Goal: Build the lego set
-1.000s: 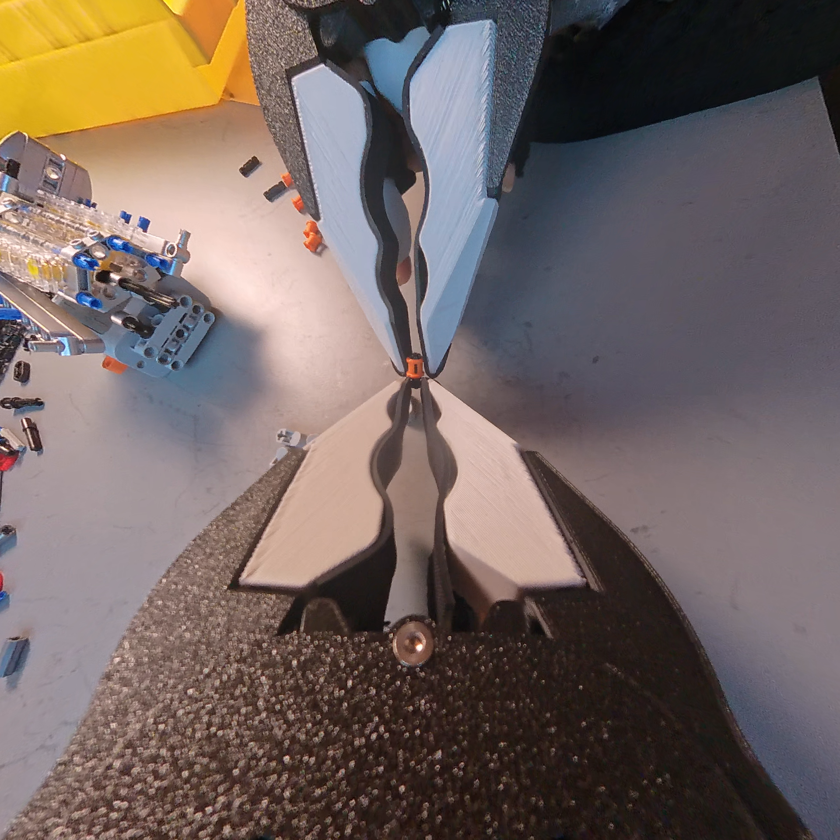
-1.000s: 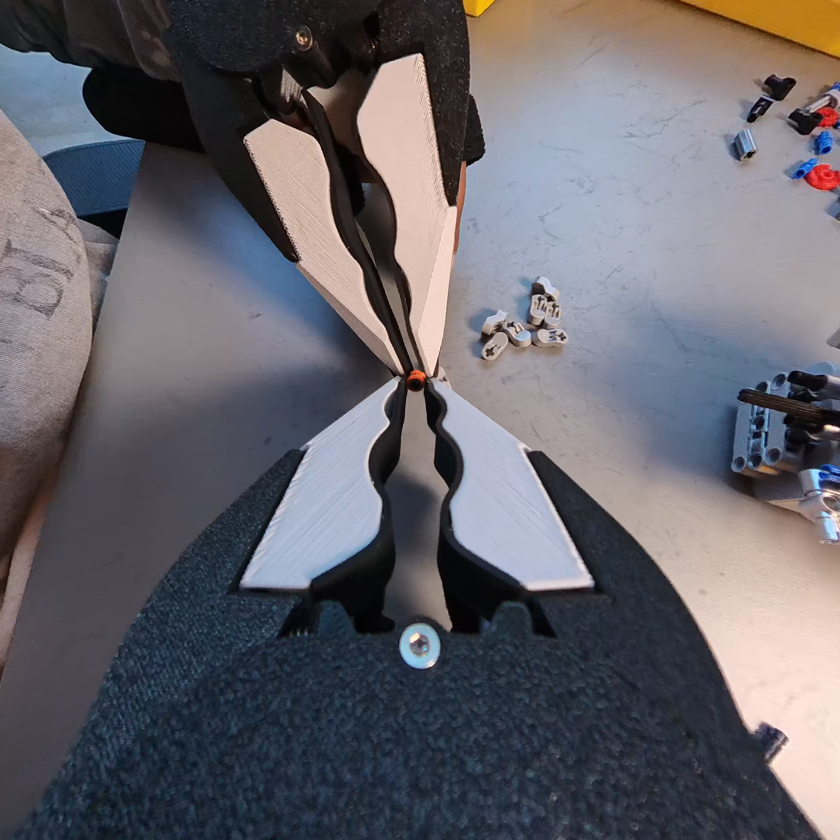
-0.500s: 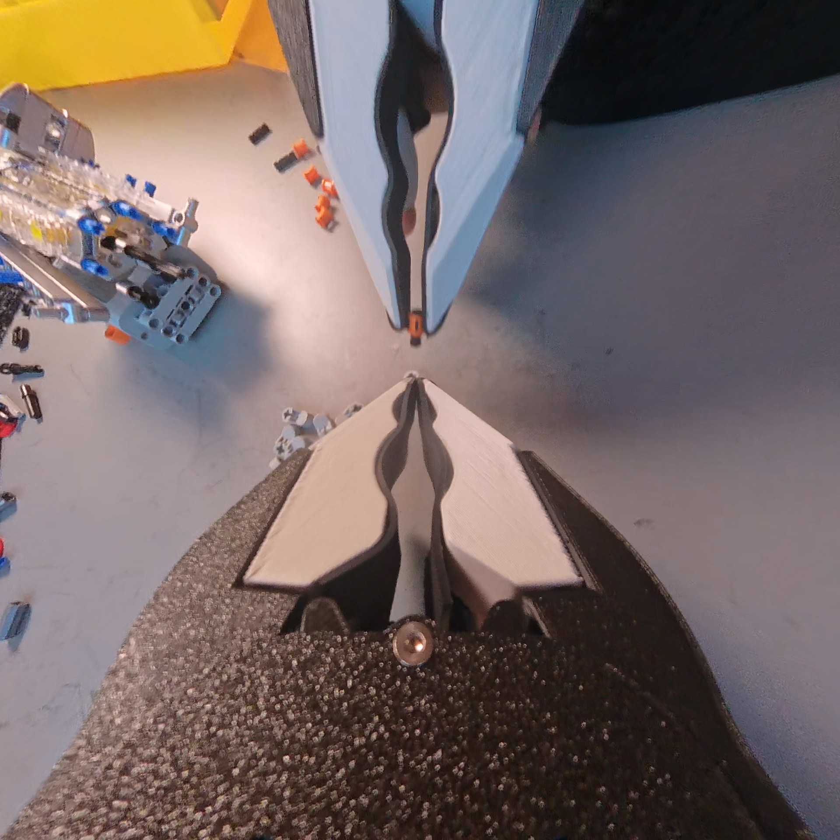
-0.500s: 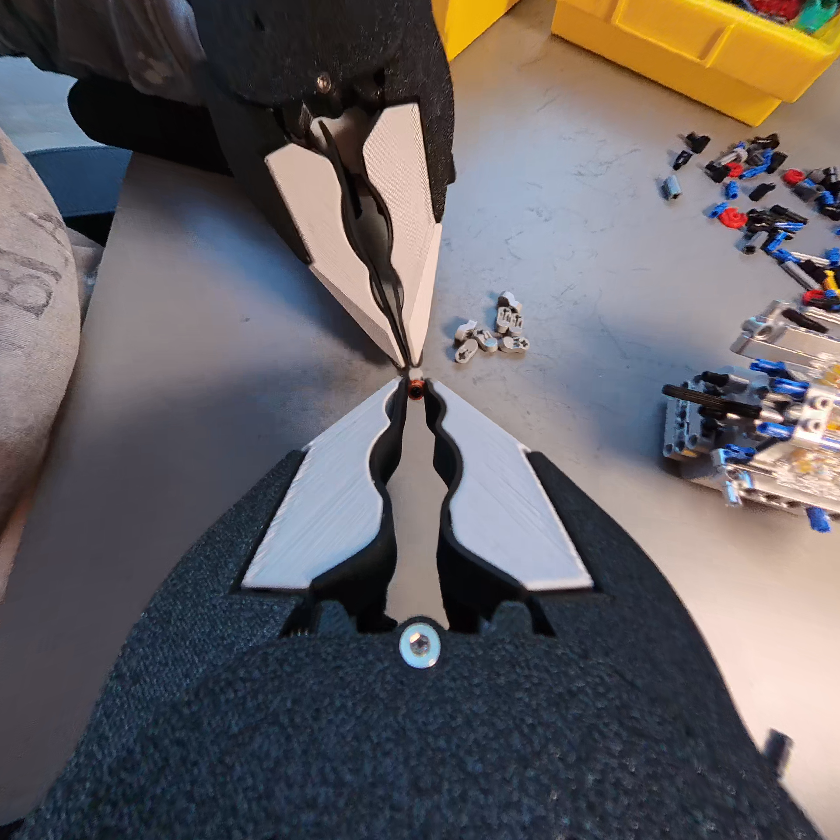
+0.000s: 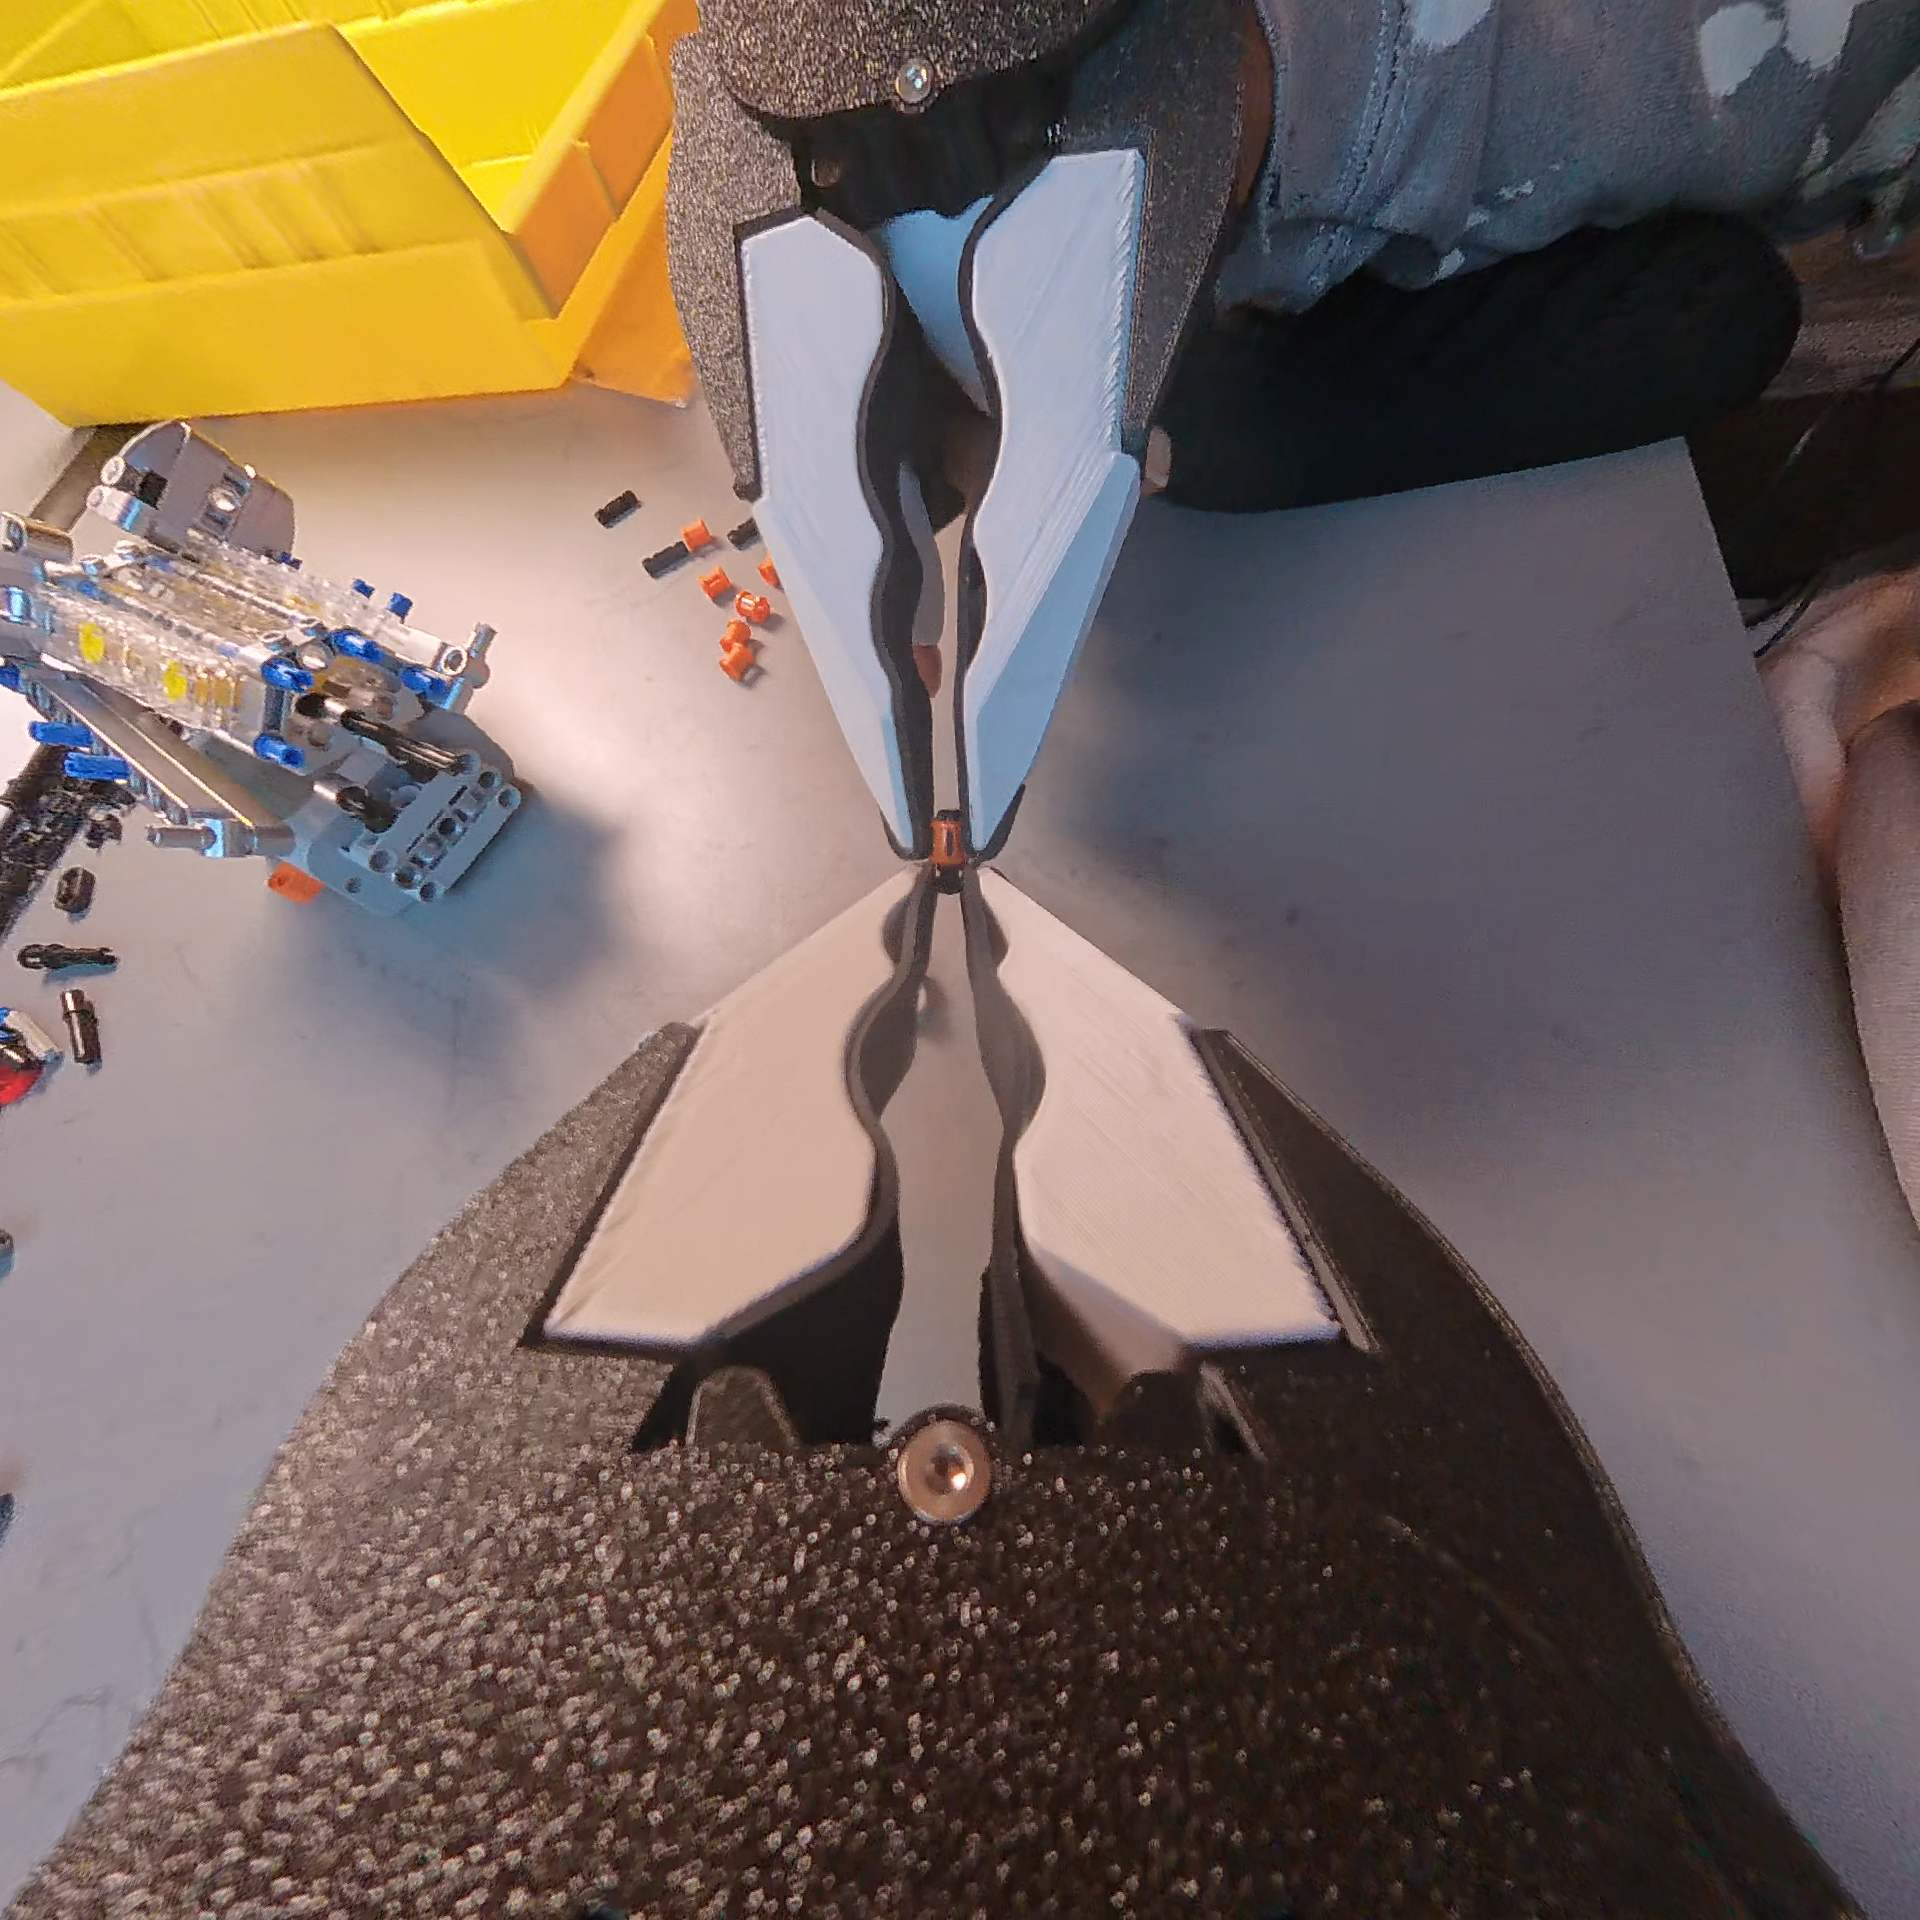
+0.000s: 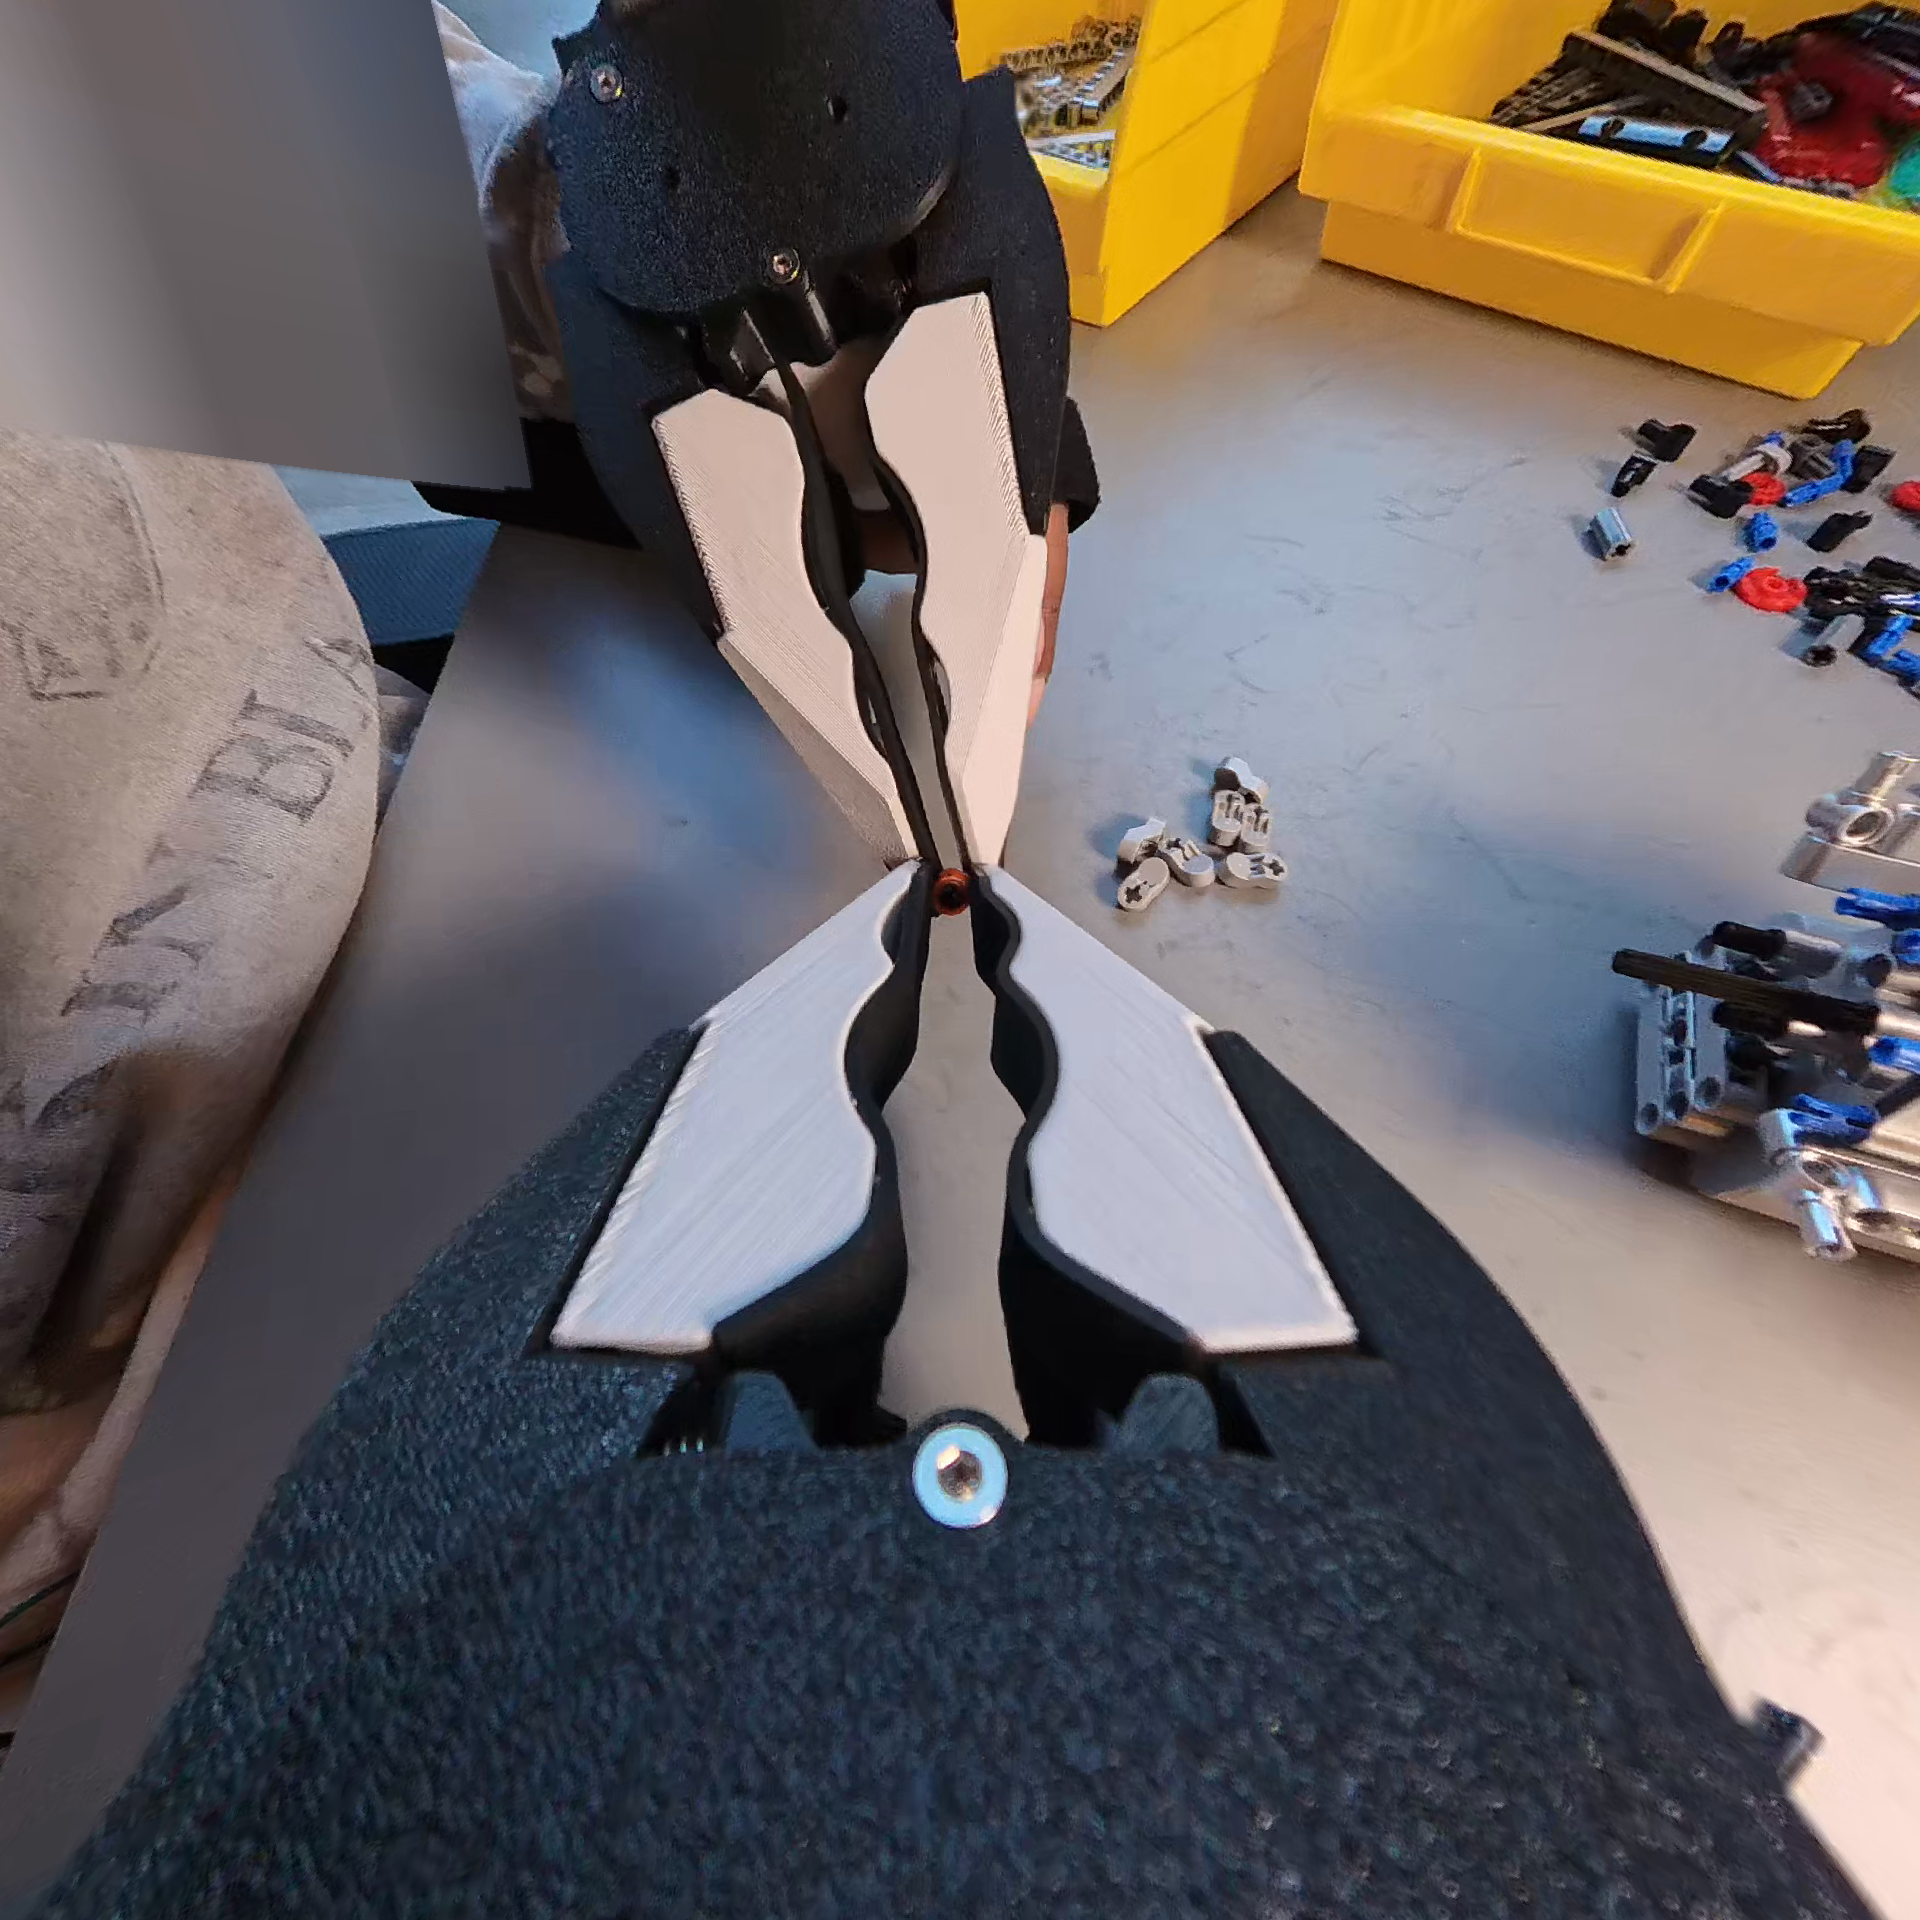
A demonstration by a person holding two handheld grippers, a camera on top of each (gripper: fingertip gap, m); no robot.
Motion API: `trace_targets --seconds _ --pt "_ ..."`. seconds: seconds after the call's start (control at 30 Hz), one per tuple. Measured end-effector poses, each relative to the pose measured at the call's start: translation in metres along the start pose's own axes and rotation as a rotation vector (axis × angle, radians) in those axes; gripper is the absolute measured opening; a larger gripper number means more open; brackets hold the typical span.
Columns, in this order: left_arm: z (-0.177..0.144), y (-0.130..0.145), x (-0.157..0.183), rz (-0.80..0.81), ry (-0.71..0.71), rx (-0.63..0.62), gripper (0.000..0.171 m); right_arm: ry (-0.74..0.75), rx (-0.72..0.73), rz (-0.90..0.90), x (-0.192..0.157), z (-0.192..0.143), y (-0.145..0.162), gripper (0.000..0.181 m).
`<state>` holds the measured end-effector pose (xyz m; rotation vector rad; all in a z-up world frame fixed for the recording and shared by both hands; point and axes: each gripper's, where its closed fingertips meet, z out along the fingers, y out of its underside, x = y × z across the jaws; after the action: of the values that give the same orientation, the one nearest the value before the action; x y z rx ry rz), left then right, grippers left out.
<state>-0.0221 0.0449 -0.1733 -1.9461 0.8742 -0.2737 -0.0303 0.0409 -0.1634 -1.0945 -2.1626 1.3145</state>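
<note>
My two grippers meet tip to tip above the grey table (image 5: 1403,831). My right gripper (image 6: 951,902) is shut on a small orange bush (image 6: 951,894). In the left wrist view the right gripper (image 5: 943,831) comes down from the top with the orange bush (image 5: 943,842) at its tips. My left gripper (image 5: 943,888) is nearly closed, pinching a small dark pin (image 5: 945,881) that touches the bush. In the right wrist view the left gripper (image 6: 940,857) points down at the bush. A person's hand and sleeve stand behind each far gripper.
A grey and blue brick model (image 5: 260,727) lies at the left, also at the right in the right wrist view (image 6: 1787,1091). Loose orange bushes (image 5: 738,613), grey connectors (image 6: 1205,852), scattered small parts (image 6: 1818,540) and yellow bins (image 6: 1610,208) lie around. The table edge (image 5: 1745,644) runs at the right. My left and right fingertips are right by each other.
Half a second ago the two grippers' tips stood a short way apart, the bush in the right one. Now they meet again at the bush. Both views show more of the bins.
</note>
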Motion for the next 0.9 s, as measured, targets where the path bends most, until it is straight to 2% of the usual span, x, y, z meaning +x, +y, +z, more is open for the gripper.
trace_targets --seconds 0.8,0.9 --pt "-0.008 -0.017 0.004 -0.052 0.029 0.065 0.001 -0.043 0.012 -0.042 -0.009 -0.017 -0.008 0.006" --pt "-0.012 -0.002 -0.006 -0.048 -0.011 0.019 0.0 0.01 0.023 -0.029 0.004 -0.034 -0.006 0.006"
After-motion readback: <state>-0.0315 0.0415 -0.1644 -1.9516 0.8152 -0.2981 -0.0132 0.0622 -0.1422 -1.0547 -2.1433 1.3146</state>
